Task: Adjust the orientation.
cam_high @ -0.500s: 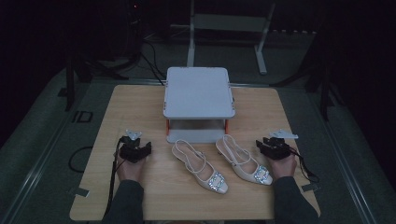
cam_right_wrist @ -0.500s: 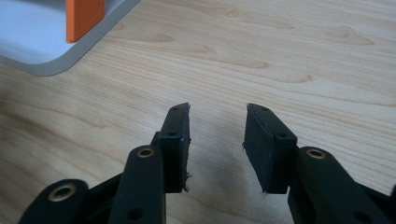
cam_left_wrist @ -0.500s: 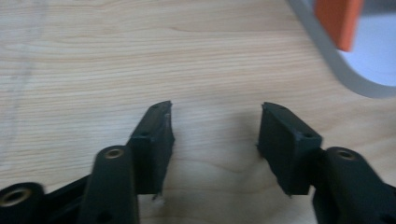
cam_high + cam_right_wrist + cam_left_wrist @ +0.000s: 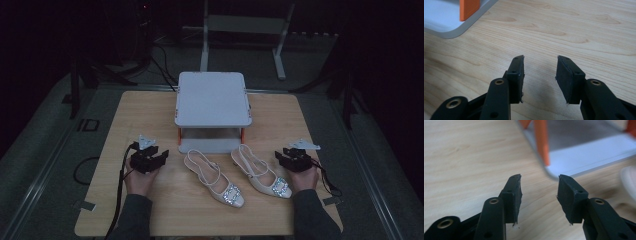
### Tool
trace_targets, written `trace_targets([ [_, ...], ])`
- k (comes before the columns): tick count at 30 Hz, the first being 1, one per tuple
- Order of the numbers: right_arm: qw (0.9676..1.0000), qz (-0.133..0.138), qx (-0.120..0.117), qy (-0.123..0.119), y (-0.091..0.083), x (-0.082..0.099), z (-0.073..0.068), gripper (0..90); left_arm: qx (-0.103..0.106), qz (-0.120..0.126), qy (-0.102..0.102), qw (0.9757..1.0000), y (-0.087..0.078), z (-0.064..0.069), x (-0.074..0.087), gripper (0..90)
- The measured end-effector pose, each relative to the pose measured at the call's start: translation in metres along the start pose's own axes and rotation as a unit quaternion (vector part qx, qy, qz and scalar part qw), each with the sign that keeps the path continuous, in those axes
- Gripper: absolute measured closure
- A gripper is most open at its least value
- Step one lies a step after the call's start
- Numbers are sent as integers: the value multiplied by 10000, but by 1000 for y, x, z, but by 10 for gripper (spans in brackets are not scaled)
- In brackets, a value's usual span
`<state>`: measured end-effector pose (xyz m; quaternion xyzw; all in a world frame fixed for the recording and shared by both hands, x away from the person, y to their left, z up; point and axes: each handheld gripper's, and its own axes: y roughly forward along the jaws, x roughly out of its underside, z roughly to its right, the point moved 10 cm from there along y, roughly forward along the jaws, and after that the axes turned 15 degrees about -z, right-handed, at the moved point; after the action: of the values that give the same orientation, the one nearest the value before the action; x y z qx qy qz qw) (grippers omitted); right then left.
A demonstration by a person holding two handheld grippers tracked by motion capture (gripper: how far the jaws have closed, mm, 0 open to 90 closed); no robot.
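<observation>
Two cream slingback shoes with sparkly buckles lie side by side at the table's front middle, toes towards the person: the left shoe (image 4: 212, 176) and the right shoe (image 4: 260, 172). My left gripper (image 4: 161, 156) rests to the left of them, held by a hand, jaws open and empty. My right gripper (image 4: 282, 156) sits just right of the right shoe, also open and empty. In the left gripper view the left gripper (image 4: 540, 180) points at bare wood, with a blurred shoe edge (image 4: 630, 180) at far right. In the right gripper view the right gripper (image 4: 540, 60) faces bare tabletop.
A grey two-level stand (image 4: 212, 97) on orange legs sits behind the shoes at the middle of the wooden table (image 4: 135, 115). Its base plate (image 4: 594, 152) and an orange leg (image 4: 541, 142) lie ahead of the left jaws; a base corner (image 4: 446, 20) lies up-left of the right jaws.
</observation>
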<state>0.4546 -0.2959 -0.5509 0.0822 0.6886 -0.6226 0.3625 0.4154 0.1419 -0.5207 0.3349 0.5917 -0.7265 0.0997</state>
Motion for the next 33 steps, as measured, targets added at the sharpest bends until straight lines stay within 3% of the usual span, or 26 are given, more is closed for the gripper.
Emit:
trace_targets([
  [1, 10000, -3, 6, 0, 0, 0, 0, 576, 147, 73, 79, 9998, -9, 7, -5, 551],
  [7, 10000, -15, 16, -17, 0, 1, 0, 573, 478, 263, 265, 9982, -29, 25, -18, 587],
  [8, 10000, -21, 12, -19, 0, 1, -1, 573, 603, 311, 362, 9970, -36, 34, -23, 592],
  [14, 10000, -19, 9, 7, 0, 2, 0, 572, 921, 395, 637, 9929, -46, 58, -37, 595],
  [15, 10000, -24, 6, 22, 0, 3, 0, 572, 1060, 353, 758, 9908, -45, 67, -40, 595],
  [19, 10000, -20, 2, 22, 0, 3, 0, 572, 1143, 239, 915, 9889, -39, 79, -44, 571],
  [21, 10000, -20, -4, 34, 0, 3, 1, 571, 1309, 58, 1083, 9854, -31, 90, -47, 561],
  [26, 10000, -18, -9, 38, 1, 3, 2, 571, 1351, -272, 1159, 9836, -11, 96, -45, 550],
  [28, 10000, -24, -2, 48, 1, 3, 3, 571, 1368, -304, 1162, 9833, -9, 96, -44, 589],
  [29, 10000, -32, 10, 71, 1, 4, 4, 571, 1404, -331, 1195, 9823, -8, 97, -43, 705],
  [30, 10000, -28, 10, 78, 1, 4, 4, 571, 1464, -361, 1207, 9812, -9, 96, -40, 753],
  [33, 10000, -25, 15, 88, 1, 4, 5, 572, 1521, -390, 1245, 9797, -12, 94, -37, 803],
])
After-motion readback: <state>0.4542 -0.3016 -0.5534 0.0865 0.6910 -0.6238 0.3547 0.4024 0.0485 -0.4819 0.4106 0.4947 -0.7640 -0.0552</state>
